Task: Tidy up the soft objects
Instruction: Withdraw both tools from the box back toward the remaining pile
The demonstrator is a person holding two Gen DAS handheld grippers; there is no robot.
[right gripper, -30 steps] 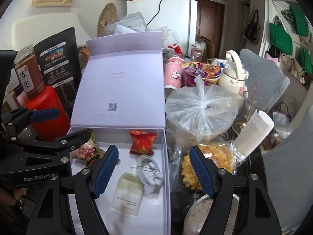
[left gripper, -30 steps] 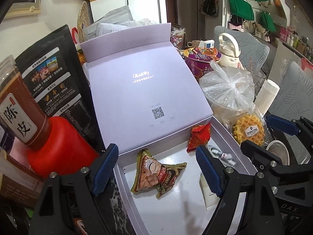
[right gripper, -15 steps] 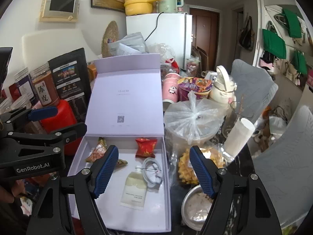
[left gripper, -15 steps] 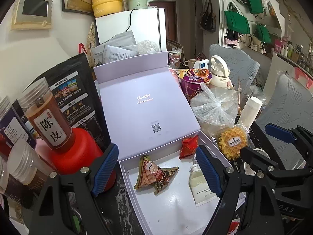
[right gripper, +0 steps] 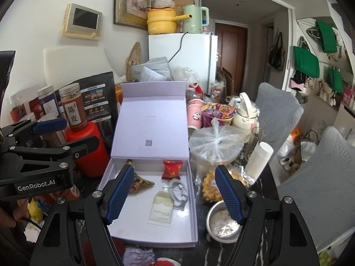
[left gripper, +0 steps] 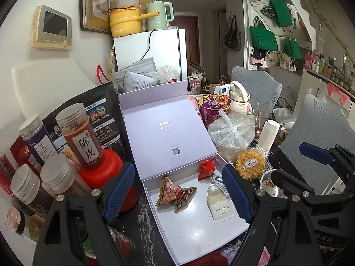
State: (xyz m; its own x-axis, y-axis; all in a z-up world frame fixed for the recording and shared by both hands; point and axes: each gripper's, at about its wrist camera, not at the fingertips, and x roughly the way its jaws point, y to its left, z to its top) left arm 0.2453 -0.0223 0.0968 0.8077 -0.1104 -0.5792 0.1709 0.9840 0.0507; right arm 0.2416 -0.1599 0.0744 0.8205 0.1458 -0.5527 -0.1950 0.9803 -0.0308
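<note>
An open lilac box point(left gripper: 199, 232) point(right gripper: 193, 199) lies on the cluttered table with its lid standing up behind it. Inside lie a brown snack packet point(left gripper: 174, 194) point(right gripper: 142, 182), a small red packet point(left gripper: 206, 168) point(right gripper: 172, 169), a pale lotion pouch point(left gripper: 218, 206) point(right gripper: 161, 208) and a white cable point(left gripper: 218, 180) point(right gripper: 178, 190). My left gripper point(left gripper: 177, 196) is open and empty, above the box's near side. My right gripper point(right gripper: 175, 196) is open and empty, above the box's right part. A waffle in a clear wrapper point(left gripper: 250, 165) point(right gripper: 210, 188) lies right of the box.
Left of the box stand a red container point(left gripper: 104, 173), jars point(left gripper: 79, 137) and a black bag point(right gripper: 97, 102). To the right are a bagged tub point(right gripper: 213, 144), a metal bowl point(right gripper: 221, 223), cups and grey chairs point(right gripper: 321, 188). Soft purple and red things point(right gripper: 137, 256) lie before the box.
Both grippers have pulled back and up from the box, so more of the table shows. The box contents have not moved. Both grippers stay open.
</note>
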